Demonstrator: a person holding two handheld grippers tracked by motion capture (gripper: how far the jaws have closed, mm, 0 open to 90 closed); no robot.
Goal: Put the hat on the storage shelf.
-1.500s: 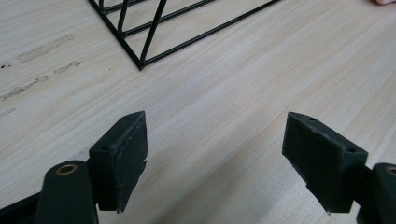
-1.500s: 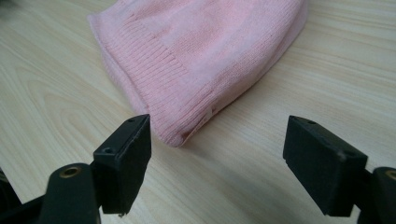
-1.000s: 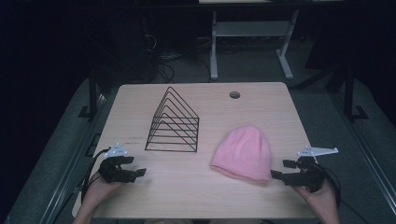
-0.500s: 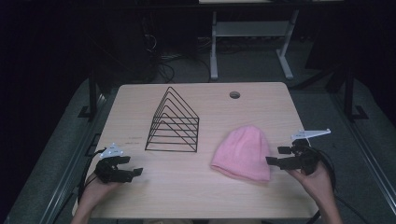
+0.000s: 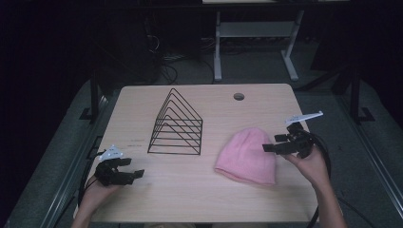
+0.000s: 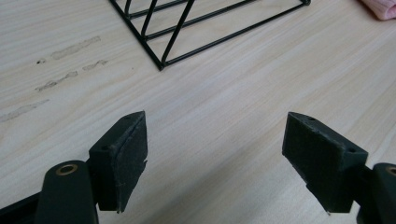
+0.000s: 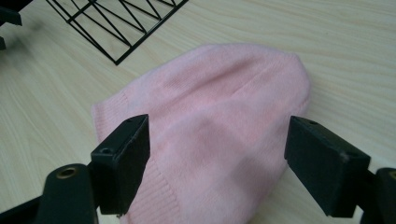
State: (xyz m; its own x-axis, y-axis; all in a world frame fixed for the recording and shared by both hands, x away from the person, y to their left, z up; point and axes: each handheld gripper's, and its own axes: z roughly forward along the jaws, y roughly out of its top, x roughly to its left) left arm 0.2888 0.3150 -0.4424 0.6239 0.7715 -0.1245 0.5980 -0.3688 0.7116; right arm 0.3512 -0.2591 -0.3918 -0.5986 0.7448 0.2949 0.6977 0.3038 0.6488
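A pink knit beanie (image 5: 249,154) lies flat on the wooden table (image 5: 204,199), right of centre. My right gripper (image 5: 267,147) hovers open at the hat's right edge, jaws wide apart. In the right gripper view the beanie (image 7: 219,126) lies between and beyond the two jaws. A black wire file rack (image 5: 177,123) stands left of the hat. My left gripper (image 5: 137,173) is open near the table's front left, over bare wood, with nothing between its jaws. One corner of the rack (image 6: 161,65) sits ahead of the jaws in the left gripper view.
A round cable hole (image 5: 238,96) sits near the table's far edge. Beyond the table stand a white desk frame (image 5: 256,38) and cables on the dark floor. Faint smudges (image 6: 70,49) mark the wood left of the rack.
My right gripper has moved up and left toward the beanie, reaching its right edge. The left gripper shifted slightly toward the front of the table.
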